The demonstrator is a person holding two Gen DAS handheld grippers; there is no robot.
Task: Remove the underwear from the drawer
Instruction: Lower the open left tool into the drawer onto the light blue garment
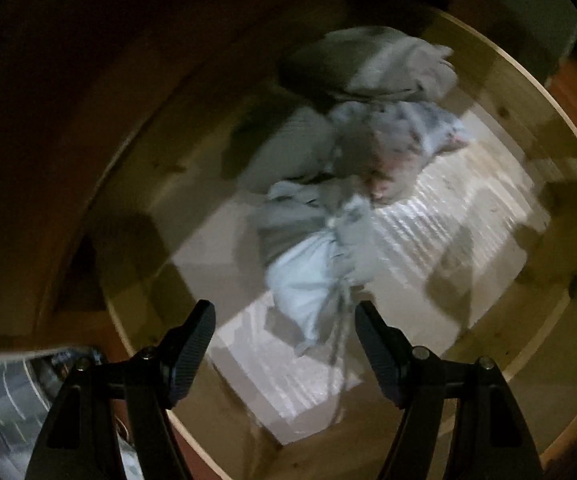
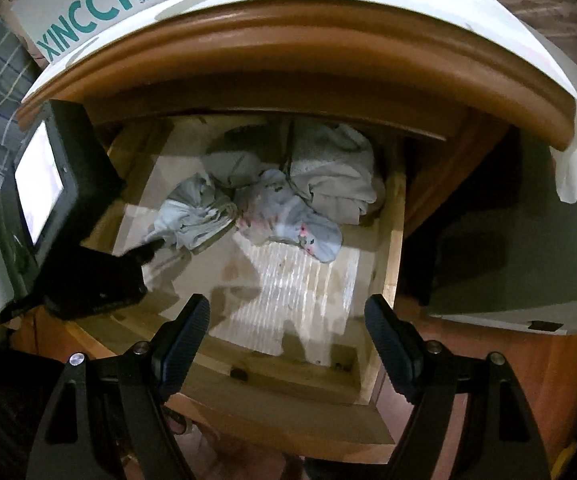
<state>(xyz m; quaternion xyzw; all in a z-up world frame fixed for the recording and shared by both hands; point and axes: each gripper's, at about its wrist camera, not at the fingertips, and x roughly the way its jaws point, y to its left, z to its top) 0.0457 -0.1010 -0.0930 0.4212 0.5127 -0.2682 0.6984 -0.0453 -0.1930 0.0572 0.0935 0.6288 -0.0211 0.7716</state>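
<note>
Drawer (image 2: 388, 240): pulled open so you can reach in from above. Underwear (image 1: 308, 276): pale blue bundle at the near-left edge of the crumpled pile on the drawer floor, nothing gripping it. Left gripper (image 1: 284, 320): your fingers spread, empty, poised right at the bundle, ready to straddle it. Right gripper (image 2: 288, 316): spread, empty, held back over the drawer's near end, leaving the left room.

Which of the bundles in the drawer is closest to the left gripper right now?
The pale blue bundle, just ahead of the open left gripper. The pink-patterned piece and grey folded cloth lie farther back.
</note>
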